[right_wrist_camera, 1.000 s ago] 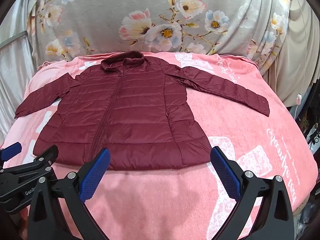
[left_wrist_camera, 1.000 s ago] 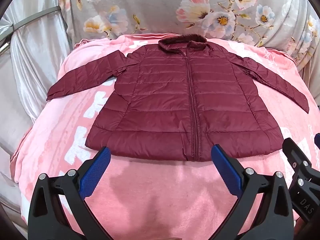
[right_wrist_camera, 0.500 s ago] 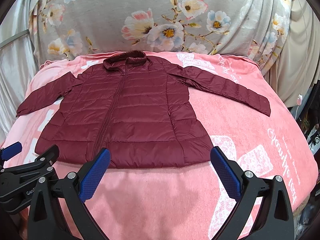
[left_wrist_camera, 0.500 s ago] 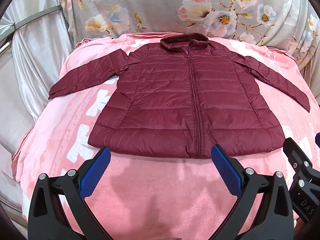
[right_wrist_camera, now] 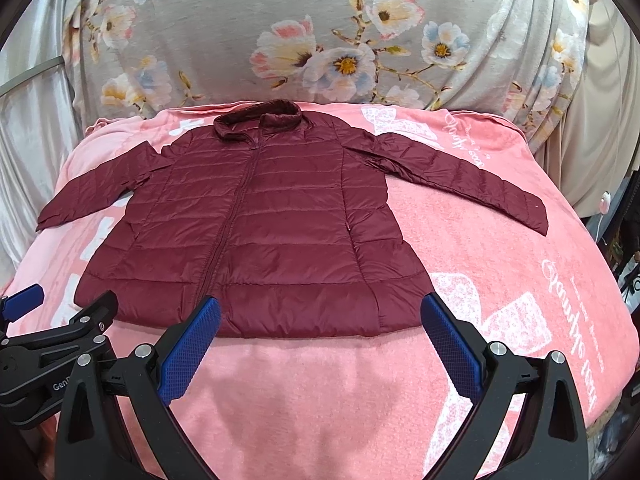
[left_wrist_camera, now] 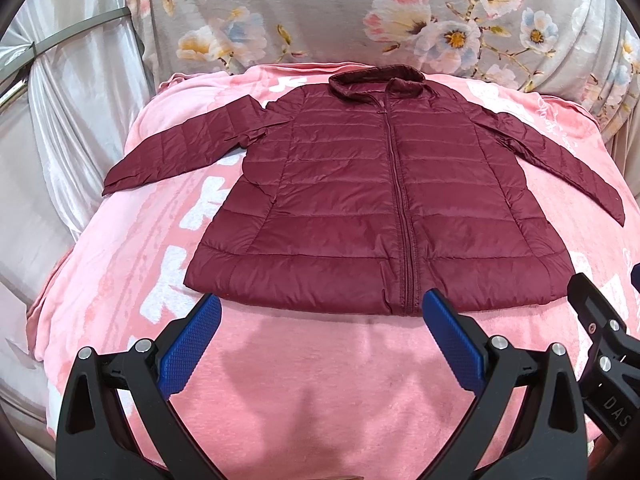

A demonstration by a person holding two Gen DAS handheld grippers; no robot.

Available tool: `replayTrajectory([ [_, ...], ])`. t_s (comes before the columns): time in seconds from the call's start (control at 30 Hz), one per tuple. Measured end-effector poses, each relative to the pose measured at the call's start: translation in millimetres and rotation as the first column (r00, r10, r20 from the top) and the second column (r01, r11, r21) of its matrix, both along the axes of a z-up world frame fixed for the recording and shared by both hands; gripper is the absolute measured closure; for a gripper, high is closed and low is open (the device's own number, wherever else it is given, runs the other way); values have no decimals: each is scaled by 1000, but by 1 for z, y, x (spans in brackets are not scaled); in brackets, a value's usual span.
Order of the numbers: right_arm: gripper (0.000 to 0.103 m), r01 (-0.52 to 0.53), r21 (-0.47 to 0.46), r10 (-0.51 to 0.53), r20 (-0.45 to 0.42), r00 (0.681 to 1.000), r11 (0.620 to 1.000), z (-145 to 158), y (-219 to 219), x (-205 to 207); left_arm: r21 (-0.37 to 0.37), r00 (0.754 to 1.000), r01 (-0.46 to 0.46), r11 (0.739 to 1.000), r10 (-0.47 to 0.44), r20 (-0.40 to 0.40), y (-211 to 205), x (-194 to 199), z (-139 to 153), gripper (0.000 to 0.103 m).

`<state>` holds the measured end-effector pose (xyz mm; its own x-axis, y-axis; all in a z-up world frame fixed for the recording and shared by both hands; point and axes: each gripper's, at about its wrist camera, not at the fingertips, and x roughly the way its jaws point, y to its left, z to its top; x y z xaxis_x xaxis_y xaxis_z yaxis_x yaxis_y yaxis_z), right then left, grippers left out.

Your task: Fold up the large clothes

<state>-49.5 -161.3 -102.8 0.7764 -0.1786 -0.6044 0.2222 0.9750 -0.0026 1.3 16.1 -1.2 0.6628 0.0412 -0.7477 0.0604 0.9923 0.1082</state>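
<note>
A maroon quilted jacket (left_wrist_camera: 380,208) lies flat and zipped on a pink blanket (left_wrist_camera: 132,264), collar toward the floral sheet (left_wrist_camera: 320,20) (sleeves spread to both sides). The left gripper (left_wrist_camera: 322,320) hovers just short of the hem, jaws wide apart and empty. The right gripper (right_wrist_camera: 320,322) hangs beside it, equally spread and empty.

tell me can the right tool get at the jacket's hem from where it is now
Probably yes. The right tool hangs open just short of the jacket's hem, with only bare pink blanket between them. The left tool sits off to the side, out of its path.
</note>
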Motion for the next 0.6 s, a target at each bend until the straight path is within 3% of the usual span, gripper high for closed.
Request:
replayTrajectory([
  [0.6, 5, -16, 12, 16, -8, 1000, 1000, -2, 2, 1, 1, 1000, -11, 1000, 11, -4, 2, -2, -1, 5],
])
